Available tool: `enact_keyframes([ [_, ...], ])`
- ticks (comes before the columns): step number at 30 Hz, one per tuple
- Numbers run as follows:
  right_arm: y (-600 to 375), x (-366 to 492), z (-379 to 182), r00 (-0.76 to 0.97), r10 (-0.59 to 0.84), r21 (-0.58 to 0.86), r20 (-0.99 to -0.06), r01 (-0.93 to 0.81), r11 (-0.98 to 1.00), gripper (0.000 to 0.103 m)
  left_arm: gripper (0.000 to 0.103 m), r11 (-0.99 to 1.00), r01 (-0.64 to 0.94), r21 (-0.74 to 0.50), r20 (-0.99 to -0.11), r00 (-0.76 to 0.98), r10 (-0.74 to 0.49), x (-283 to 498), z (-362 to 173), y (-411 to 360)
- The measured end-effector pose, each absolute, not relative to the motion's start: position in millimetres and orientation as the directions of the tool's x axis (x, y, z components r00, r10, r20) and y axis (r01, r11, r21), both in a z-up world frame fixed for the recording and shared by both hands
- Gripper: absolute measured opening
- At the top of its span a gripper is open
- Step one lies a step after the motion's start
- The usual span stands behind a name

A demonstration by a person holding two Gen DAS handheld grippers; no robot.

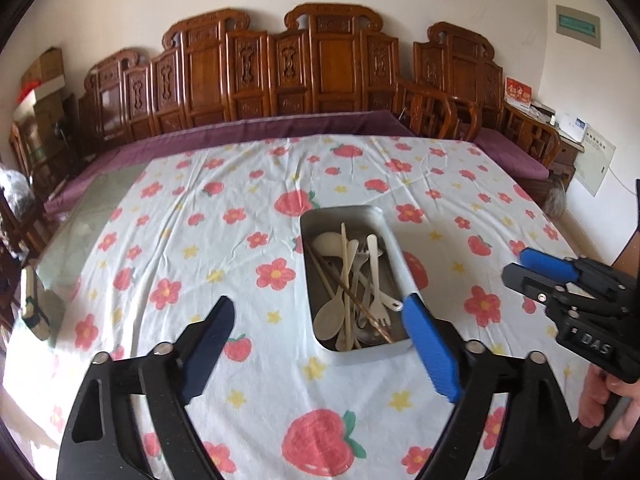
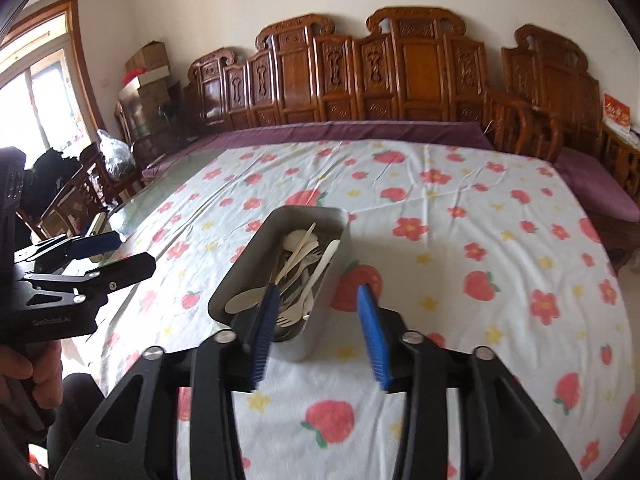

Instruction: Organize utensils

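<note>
A rectangular metal tray (image 1: pixel 308 240) stands on the flowered tablecloth, filled with several pale spoons, forks and chopsticks (image 1: pixel 352 288). My left gripper (image 1: pixel 318 306) hovers just before the tray's near end, jaws wide open and empty. My right gripper (image 1: pixel 516 265) is off to the tray's right, held by a hand. In the right wrist view the tray (image 2: pixel 240 272) and its utensils (image 2: pixel 304 276) lie just ahead. There my right gripper (image 2: pixel 318 292) stands open with nothing between its blue pads. My left gripper (image 2: pixel 134 250) shows at the left edge, open.
The tablecloth (image 1: pixel 240 216) covers most of a glass-topped table. A carved wooden bench (image 1: pixel 320 68) with a purple cushion runs behind it. A small object (image 1: pixel 32 304) lies at the table's left edge. Cardboard boxes (image 2: pixel 148 68) and chairs crowd the far left corner.
</note>
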State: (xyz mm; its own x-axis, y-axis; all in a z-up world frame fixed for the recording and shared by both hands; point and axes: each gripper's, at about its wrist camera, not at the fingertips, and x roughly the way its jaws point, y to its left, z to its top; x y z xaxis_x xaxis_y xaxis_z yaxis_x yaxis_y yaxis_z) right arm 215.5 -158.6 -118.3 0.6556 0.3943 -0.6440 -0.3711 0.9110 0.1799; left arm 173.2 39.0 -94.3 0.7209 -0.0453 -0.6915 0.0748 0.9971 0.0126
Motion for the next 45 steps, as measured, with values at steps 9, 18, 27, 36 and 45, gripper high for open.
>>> enact_keyframes([
  [9, -192, 172, -82, 0.747, 0.339, 0.148, -0.572, -0.312, 0.938, 0.090, 0.095, 0.997, 0.079, 0.020, -0.607, 0.793, -0.050, 139, -59, 15],
  [18, -221, 129, -43, 0.828, 0.278, 0.130, -0.487, -0.246, 0.961, 0.100, 0.095, 0.998, 0.066, 0.024, -0.507, 0.861, -0.044, 101, -17, -2],
  [27, -230, 97, -19, 0.869, 0.268, 0.119, -0.417, -0.240, 0.964, 0.100, 0.095, 0.998, 0.065, 0.001, -0.475, 0.878, -0.057, 78, -6, -9],
  [36, -228, 89, -18, 0.874, 0.260, 0.111, -0.410, -0.235, 0.966, 0.100, 0.095, 0.998, 0.058, 0.005, -0.465, 0.884, -0.049, 71, -6, -10],
  [45, -228, 88, -18, 0.874, 0.259, 0.112, -0.411, -0.234, 0.966, 0.100, 0.095, 0.998, 0.055, 0.005, -0.467, 0.883, -0.046, 71, -6, -11],
])
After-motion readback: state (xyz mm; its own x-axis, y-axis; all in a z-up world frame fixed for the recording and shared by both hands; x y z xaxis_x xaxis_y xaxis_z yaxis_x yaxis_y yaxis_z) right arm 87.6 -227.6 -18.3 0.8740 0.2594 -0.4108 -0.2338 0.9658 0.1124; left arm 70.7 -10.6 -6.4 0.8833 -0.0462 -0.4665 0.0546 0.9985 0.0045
